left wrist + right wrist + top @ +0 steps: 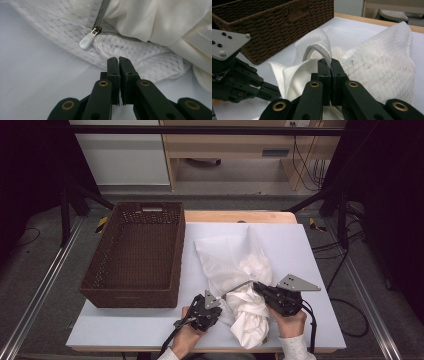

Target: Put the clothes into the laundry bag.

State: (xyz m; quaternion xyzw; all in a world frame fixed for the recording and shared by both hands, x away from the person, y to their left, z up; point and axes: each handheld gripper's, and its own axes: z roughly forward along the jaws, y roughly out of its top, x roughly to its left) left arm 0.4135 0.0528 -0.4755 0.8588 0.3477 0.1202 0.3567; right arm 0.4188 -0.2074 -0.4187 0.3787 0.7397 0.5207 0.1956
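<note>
My right gripper [331, 61] was closed on the grey zip edge [322, 52] of the mesh bag [227, 252]. My left gripper [118, 60] was closed on a fold of mesh, the zip pull [88, 41] just beyond it.

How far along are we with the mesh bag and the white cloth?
Done: part of the white cloth is inside the mesh laundry bag, though much still spills from its mouth. In hand: the right hand-held gripper is shut on the bag's grey zipper edge; the left hand-held gripper is shut at the mesh, below the zipper pull. Left: tuck the cloth in, zip. The basket stands empty.
</note>
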